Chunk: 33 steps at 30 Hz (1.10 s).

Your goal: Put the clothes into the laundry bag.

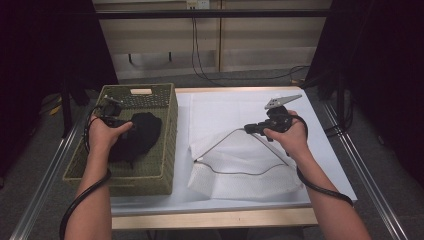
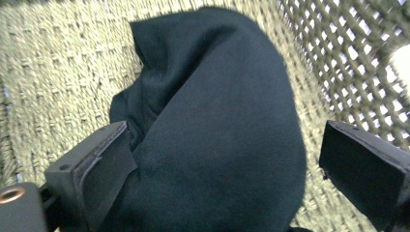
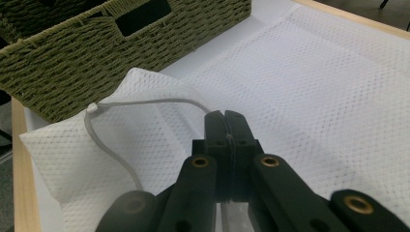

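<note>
Black garment [image 1: 140,134] sits in wicker basket [image 1: 167,150] at table's left edge; left gripper [image 1: 111,116] reaching in. Left gripper view: jaws spread around garment [image 2: 217,125], not yet pinching; closing comes next. Right gripper view: right gripper [image 3: 226,126] clamped on mesh bag's [image 3: 314,82] zipper edge.

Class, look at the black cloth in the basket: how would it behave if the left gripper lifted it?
The black cloth is probably floppy: it lies in soft folds, so it would drape and sag. It looks light for its bulk. Its matte weave suggests little slip between the left gripper's open jaws, inside the basket.
</note>
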Motion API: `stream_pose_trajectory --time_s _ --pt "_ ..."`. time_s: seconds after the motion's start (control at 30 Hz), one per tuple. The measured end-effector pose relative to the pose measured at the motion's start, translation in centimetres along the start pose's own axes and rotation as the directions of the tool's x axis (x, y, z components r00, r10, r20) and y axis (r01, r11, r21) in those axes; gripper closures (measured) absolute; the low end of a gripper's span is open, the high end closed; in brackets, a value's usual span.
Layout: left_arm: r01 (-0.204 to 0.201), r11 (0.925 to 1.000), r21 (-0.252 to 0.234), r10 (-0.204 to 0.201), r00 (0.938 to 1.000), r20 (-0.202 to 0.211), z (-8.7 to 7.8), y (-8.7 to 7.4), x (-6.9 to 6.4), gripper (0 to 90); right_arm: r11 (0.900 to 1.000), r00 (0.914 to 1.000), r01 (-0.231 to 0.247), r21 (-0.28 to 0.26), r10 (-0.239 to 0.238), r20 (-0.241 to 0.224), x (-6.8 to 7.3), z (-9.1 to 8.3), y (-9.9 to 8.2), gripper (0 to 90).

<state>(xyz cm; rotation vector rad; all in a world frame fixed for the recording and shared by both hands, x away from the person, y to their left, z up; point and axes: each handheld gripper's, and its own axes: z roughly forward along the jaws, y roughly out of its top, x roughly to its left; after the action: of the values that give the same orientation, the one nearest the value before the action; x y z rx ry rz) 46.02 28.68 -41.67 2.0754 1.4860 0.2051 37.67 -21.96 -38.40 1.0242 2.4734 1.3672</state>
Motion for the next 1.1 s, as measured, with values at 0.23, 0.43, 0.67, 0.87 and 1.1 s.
stream_pose_trajectory --time_s 0.23,0.43,0.67,0.87,1.1 --pt "-0.007 0.9993 0.038 0.007 0.9999 0.01 1.5 -0.4 0.8 2.7 1.0 1.0 0.0 0.007 0.0 -0.006 0.0 0.2 -0.1 90.0" --pt "-0.009 0.9982 0.059 0.008 0.9998 0.018 2.4 -0.5 0.9 1.1 1.0 1.0 -0.003 0.01 0.003 -0.005 -0.2 0.2 -0.2 90.0" --pt "-0.028 0.9936 0.109 0.027 0.9996 0.009 3.6 -1.0 0.6 0.0 0.9999 1.0 -0.006 0.011 0.006 -0.006 -0.3 0.3 -0.3 90.0" --pt "-0.048 0.9925 0.113 0.047 0.9988 0.013 4.2 -1.4 0.7 0.0 0.9999 0.9999 -0.01 0.011 0.01 0.001 -0.3 0.2 -0.3 90.0" --pt "-0.11 0.9905 0.082 0.111 0.9938 -0.006 4.7 -2.0 0.3 0.0 0.9999 1.0 -0.001 0.016 0.001 0.0 -0.2 0.4 -0.3 90.0"
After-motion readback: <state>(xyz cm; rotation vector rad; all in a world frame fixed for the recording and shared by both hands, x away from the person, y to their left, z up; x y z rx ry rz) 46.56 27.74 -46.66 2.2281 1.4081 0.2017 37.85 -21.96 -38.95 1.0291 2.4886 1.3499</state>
